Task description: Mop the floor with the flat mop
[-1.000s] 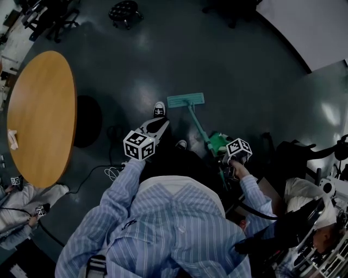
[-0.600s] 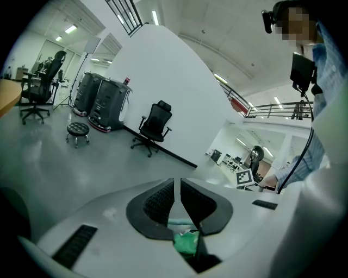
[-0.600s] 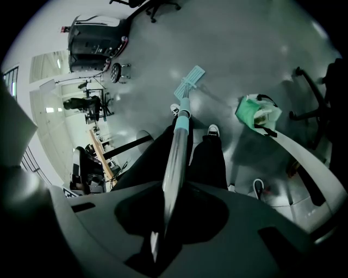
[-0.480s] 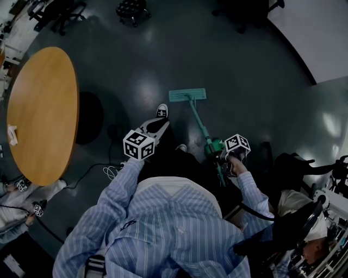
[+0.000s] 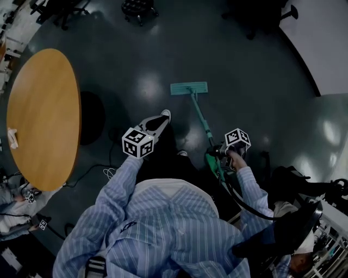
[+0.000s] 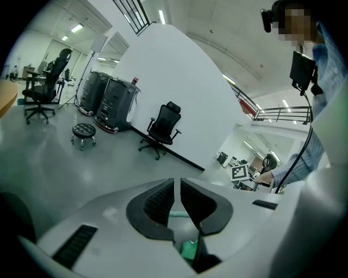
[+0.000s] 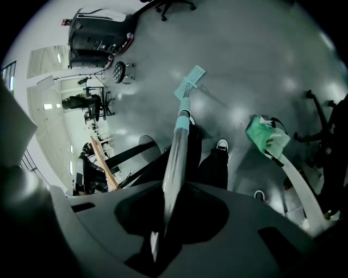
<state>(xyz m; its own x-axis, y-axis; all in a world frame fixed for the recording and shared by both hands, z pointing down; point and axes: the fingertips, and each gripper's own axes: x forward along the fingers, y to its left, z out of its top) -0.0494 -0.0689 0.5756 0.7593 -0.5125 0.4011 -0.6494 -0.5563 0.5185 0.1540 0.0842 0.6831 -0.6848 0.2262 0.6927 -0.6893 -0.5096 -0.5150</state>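
The flat mop's teal head [image 5: 188, 88] lies flat on the dark floor ahead of the person's feet. Its handle [image 5: 202, 122] slants back to my right gripper [image 5: 222, 152], which is shut on it. In the right gripper view the handle [image 7: 175, 155] runs out from between the jaws to the mop head [image 7: 190, 80]. A green piece [image 5: 212, 160] sits by the handle just below the grip. My left gripper [image 5: 161, 117] hangs over the person's shoe, left of the mop and apart from it. Its pads [image 6: 163, 200] stand almost together with nothing between them.
A round wooden table [image 5: 41, 117] fills the left side, with a cable [image 5: 103, 169] on the floor beside it. A wheeled stool [image 5: 138, 8] and a black office chair [image 6: 163, 127] stand farther off. Other people and equipment crowd the lower corners.
The mop head has slid a little farther from the feet, and the right gripper has gone with the handle. The left gripper has hardly moved.
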